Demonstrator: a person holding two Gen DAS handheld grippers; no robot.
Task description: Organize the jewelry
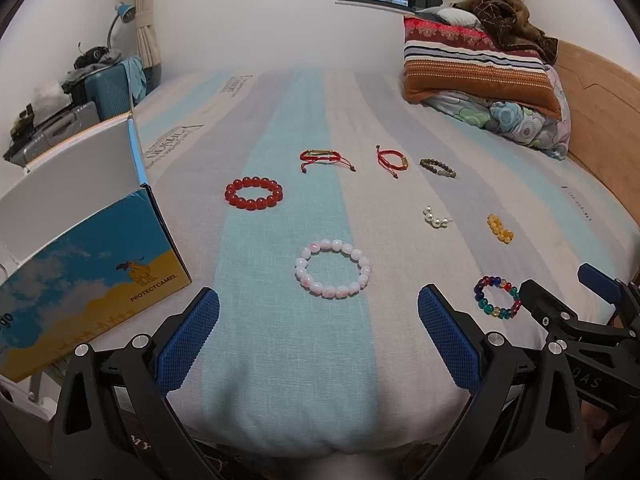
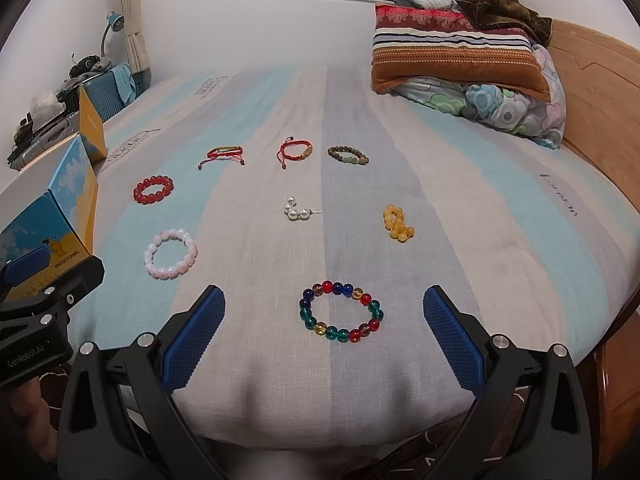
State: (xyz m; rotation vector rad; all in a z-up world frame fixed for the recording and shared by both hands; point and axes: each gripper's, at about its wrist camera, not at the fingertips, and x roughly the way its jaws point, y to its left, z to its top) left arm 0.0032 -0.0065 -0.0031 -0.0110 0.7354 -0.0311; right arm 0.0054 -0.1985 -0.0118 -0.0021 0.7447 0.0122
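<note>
Eight pieces of jewelry are spread flat on the striped bed sheet [image 2: 500, 200], all apart from each other. Back row, running left to right: a red cord bracelet [image 2: 223, 154] stretched sideways with its tails trailing toward the camera, a second red cord bracelet [image 2: 294, 151] looped rounder, and a dark bead bracelet [image 2: 348, 155] lying as a flat oval with its long side going left-right. Middle area: a red bead bracelet [image 2: 153, 189] on the left, a little pearl cluster [image 2: 298, 211] in the centre with a pin sticking out to the right, and a yellow bead strand [image 2: 398, 224] bunched up, its long axis slanting from back-left to front-right. In front: a pink-white bead bracelet [image 1: 333, 269] and a multicolor bead bracelet [image 2: 341, 312], both open rings.

Left gripper [image 1: 318, 324] is spread wide with nothing in it, the pink-white one just ahead between its fingers. Right gripper [image 2: 324, 326] is also wide and holding nothing, the multicolor one sitting right between its fingers.

A blue and yellow camel box [image 1: 92, 264] stands open at the left edge of the bed. Pillows [image 2: 460, 60] are piled at the far right by the wooden headboard [image 2: 600, 92].
</note>
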